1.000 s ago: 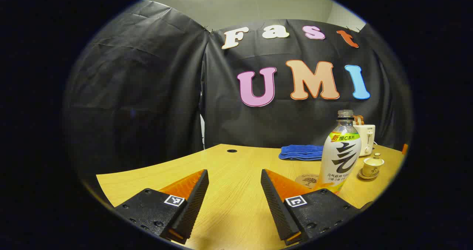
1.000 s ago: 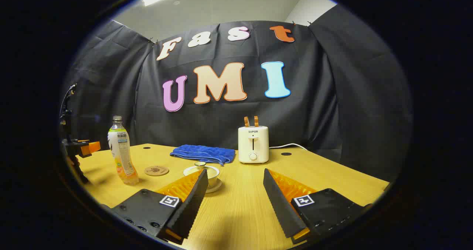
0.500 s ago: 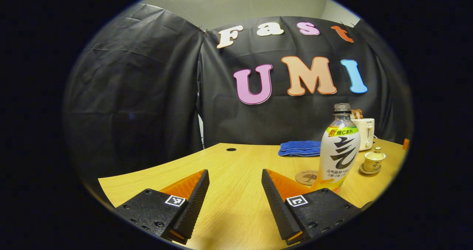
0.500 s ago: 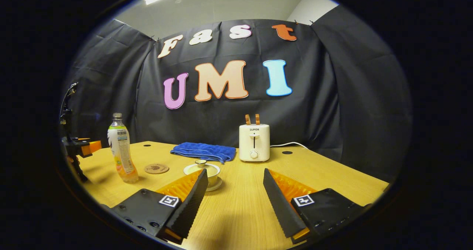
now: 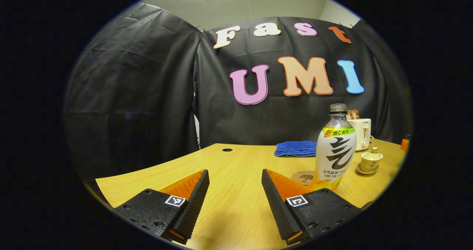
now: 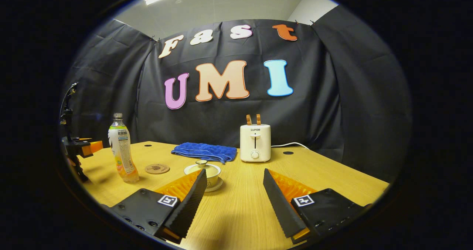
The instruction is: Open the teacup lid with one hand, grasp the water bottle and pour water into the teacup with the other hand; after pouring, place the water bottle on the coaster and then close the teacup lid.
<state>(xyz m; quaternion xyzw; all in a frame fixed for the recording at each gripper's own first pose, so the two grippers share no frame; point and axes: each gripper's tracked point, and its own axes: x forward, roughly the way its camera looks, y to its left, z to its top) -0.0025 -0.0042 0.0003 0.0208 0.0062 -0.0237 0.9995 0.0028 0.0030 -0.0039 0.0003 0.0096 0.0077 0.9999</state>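
Nothing grasped yet: left gripper (image 5: 235, 198) and right gripper (image 6: 234, 200) both gape (empty); next, right reaches the lidded cream porcelain teacup (image 6: 207, 172) at 11 o'clock, lifts lid.

the table (image 6: 332, 176) looks like matt wood grain; the water bottle (image 5: 334, 146) is clear glossy plastic; the towel (image 6: 204, 152) is soft nubby cloth.
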